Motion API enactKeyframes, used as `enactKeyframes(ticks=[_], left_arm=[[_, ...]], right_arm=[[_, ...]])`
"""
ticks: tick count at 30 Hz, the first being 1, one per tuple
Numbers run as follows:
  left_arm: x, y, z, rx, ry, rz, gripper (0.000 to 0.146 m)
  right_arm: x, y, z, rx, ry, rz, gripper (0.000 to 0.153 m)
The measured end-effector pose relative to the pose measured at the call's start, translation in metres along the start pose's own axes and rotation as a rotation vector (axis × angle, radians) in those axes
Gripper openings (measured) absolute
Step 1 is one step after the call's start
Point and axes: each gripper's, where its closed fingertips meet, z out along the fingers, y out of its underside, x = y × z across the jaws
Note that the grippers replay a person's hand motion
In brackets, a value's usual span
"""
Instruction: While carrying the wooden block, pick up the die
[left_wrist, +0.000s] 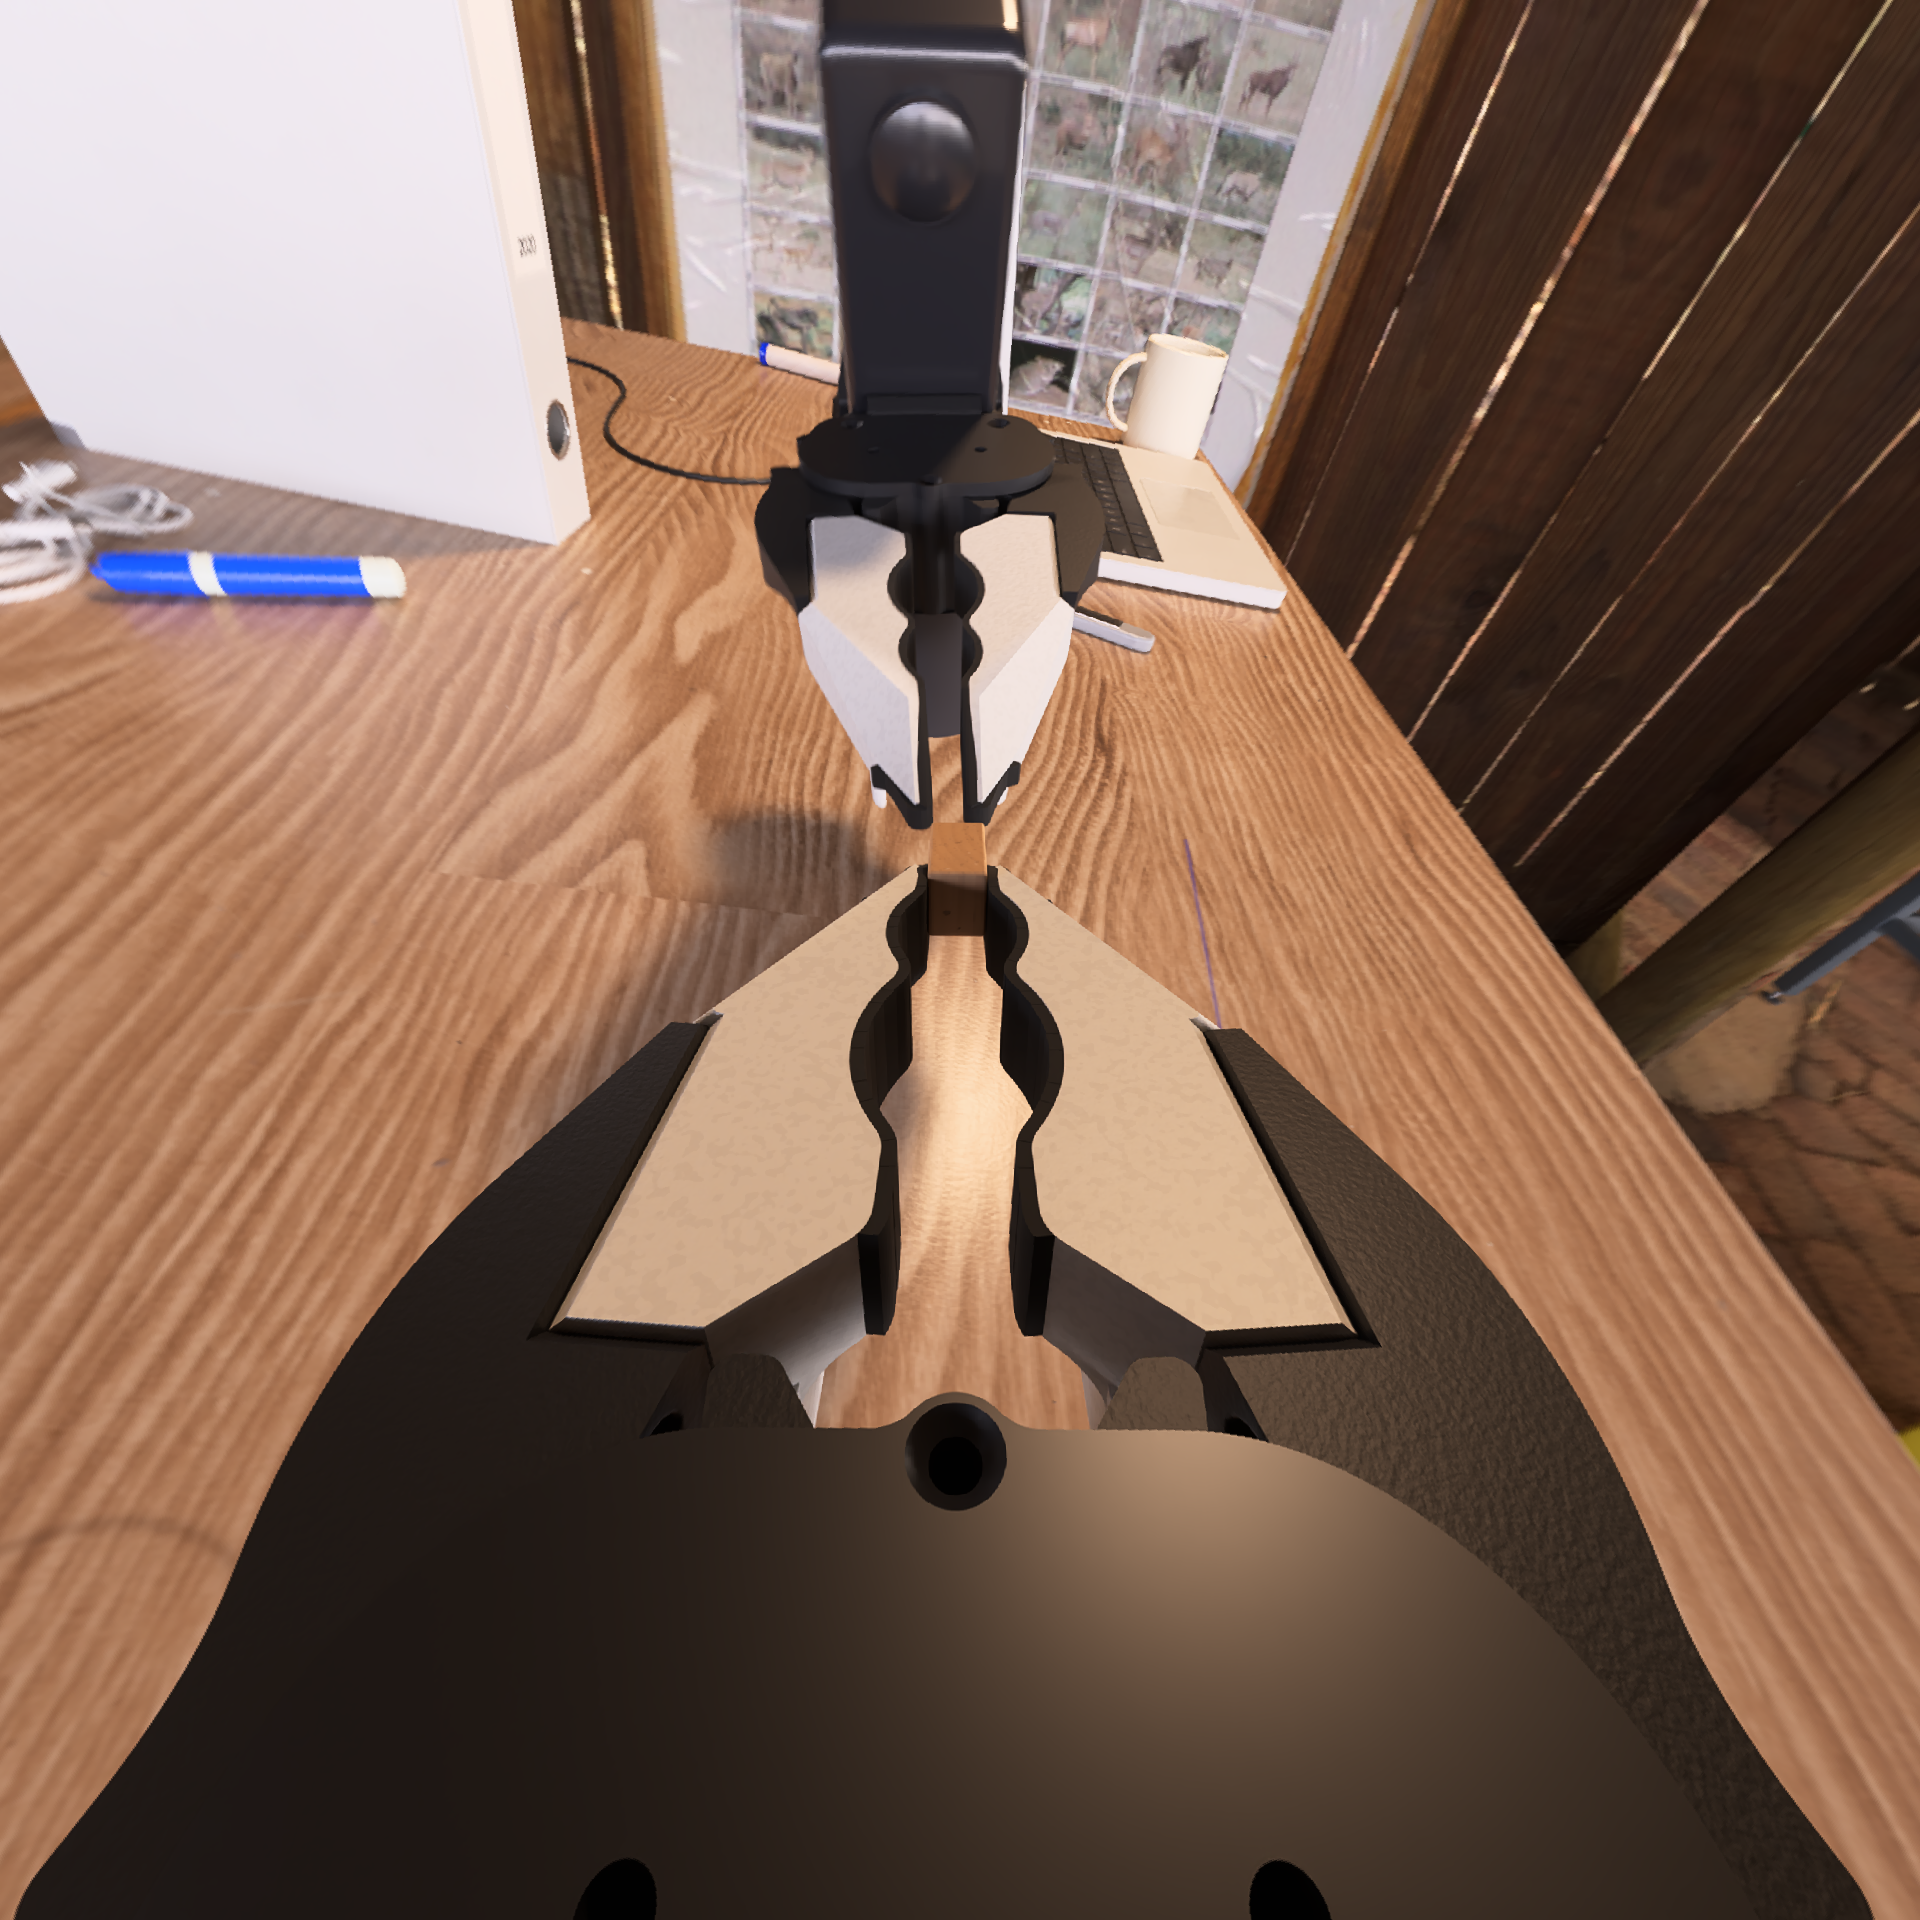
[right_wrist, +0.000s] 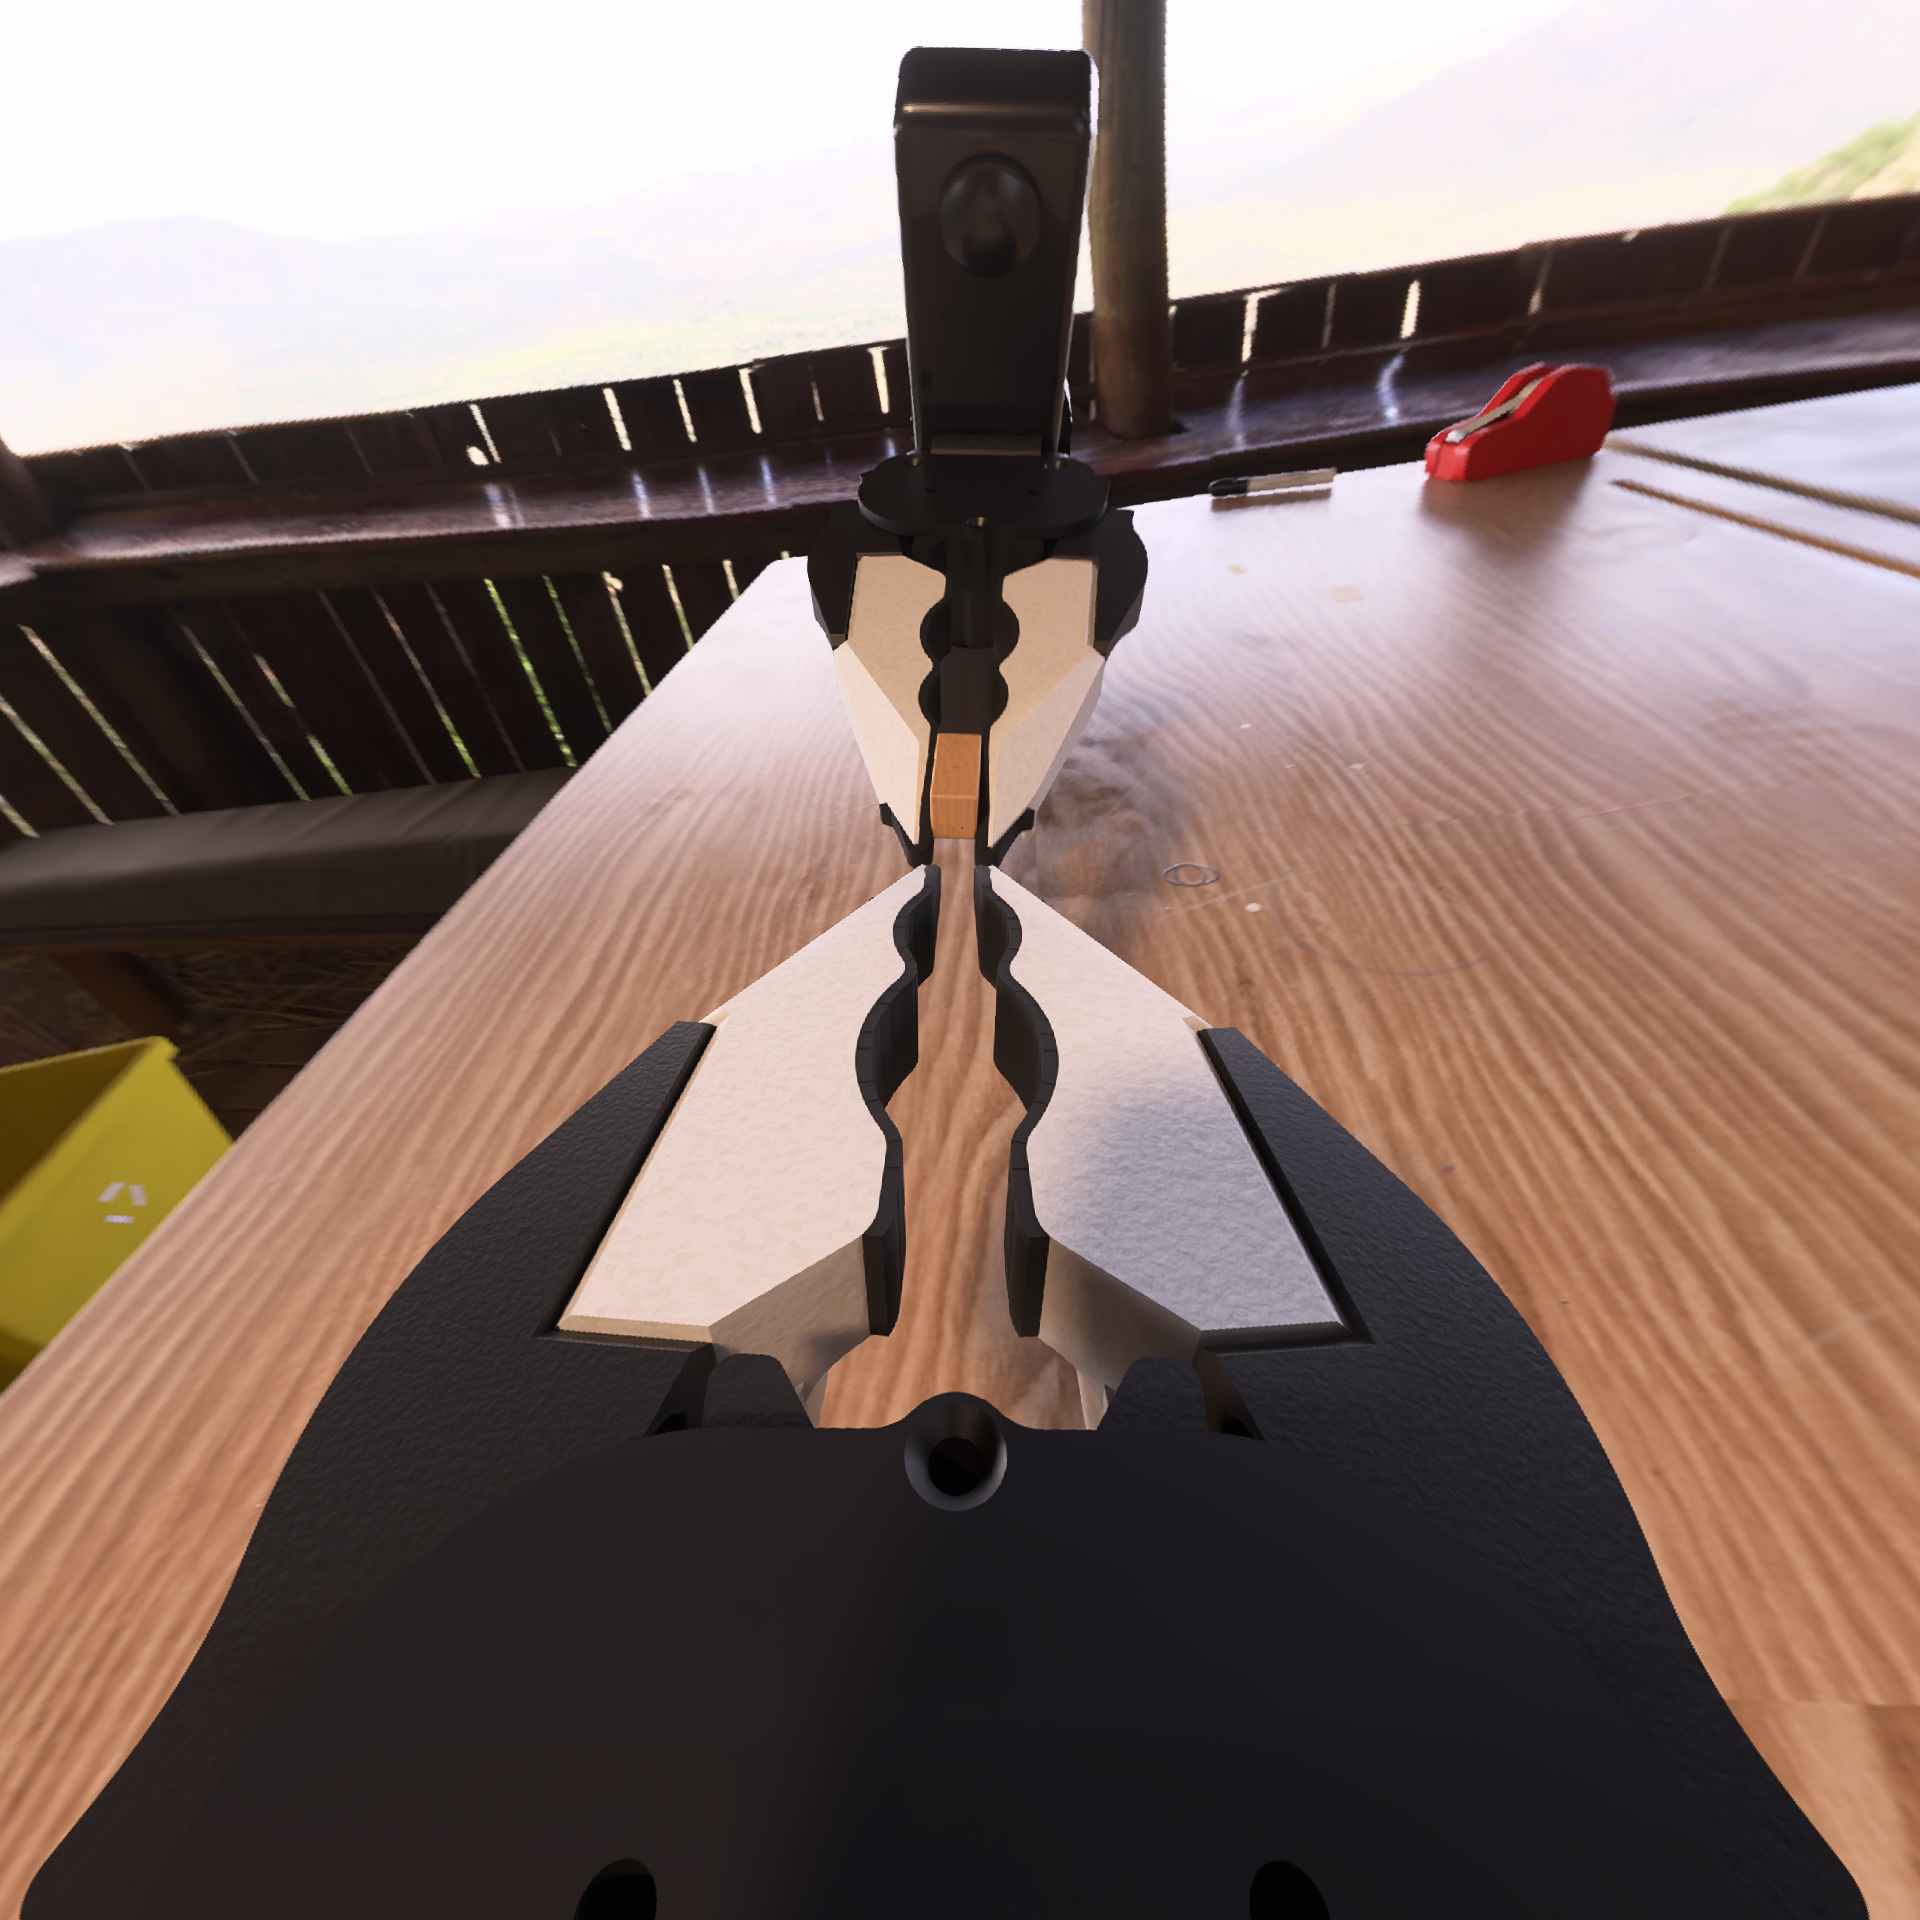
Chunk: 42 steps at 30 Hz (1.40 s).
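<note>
Two markers (left_wrist: 247, 575) – one mug (left_wrist: 1169, 395) – one block (left_wrist: 957, 883)

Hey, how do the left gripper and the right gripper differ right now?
The left gripper has its jaws clamped on the wooden block; the right gripper holds nothing, its jaws narrowly apart. The left gripper's finger covers look tan, the right gripper's whiter. Both are low over the wooden table, facing each other tip to tip.

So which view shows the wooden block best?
The right wrist view: the wooden block faces the camera, clamped in the left tool. The left wrist view shows only its top end between the fingertips.
</note>
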Motion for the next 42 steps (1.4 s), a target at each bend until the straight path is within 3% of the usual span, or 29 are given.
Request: enactKeyframes(ticks=[3,5,7,9,14,21,24,28,32,36,40,42], left_arm=[[-0.008,0.012,0.000,-0.052,-0.010,-0.045,0.009],[-0.025,0.039,-0.002,-0.236,-0.152,-0.019,0.009],[-0.019,0.031,-0.002,-0.130,-0.059,-0.091,0.009],[-0.020,0.020,-0.005,-0.107,-0.104,-0.025,0.009],[-0.027,0.023,-0.008,-0.121,-0.154,-0.019,0.009],[-0.035,0.035,-0.008,-0.154,-0.163,-0.027,0.009],[-0.041,0.036,-0.011,-0.169,-0.202,-0.015,0.009],[-0.054,0.024,-0.026,-0.141,-0.302,0.007,0.009],[-0.080,-0.002,-0.078,-0.144,-0.609,0.080,0.009],[-0.089,-0.030,-0.180,-0.122,-1.045,0.087,0.009],[-0.074,-0.004,-0.296,-0.239,-1.455,-0.124,0.009],[-0.065,0.022,-0.333,-0.315,-1.568,-0.273,0.009]], right_arm=[[-0.001,-0.009,-0.003,0.041,0.030,-0.056,0.005],[-0.006,-0.030,-0.012,0.167,0.002,-0.054,0.000],[-0.003,-0.034,-0.018,0.112,0.086,-0.155,0.000],[0.003,-0.029,-0.023,0.084,0.105,-0.127,0.000],[0.012,-0.008,-0.022,-0.030,0.104,-0.098,0.000],[0.014,0.043,-0.025,-0.350,0.059,-0.094,0.003],[0.016,0.068,-0.048,-0.581,0.062,-0.098,0.011],[0.004,0.098,-0.093,-0.878,0.052,0.004,0.027],[-0.010,0.122,-0.105,-1.042,0.028,0.054,0.031],[-0.011,0.135,-0.100,-1.134,0.022,0.046,0.027],[-0.008,0.136,-0.099,-1.168,0.048,0.024,0.017],[-0.009,0.136,-0.099,-1.175,0.040,0.021,0.017]])
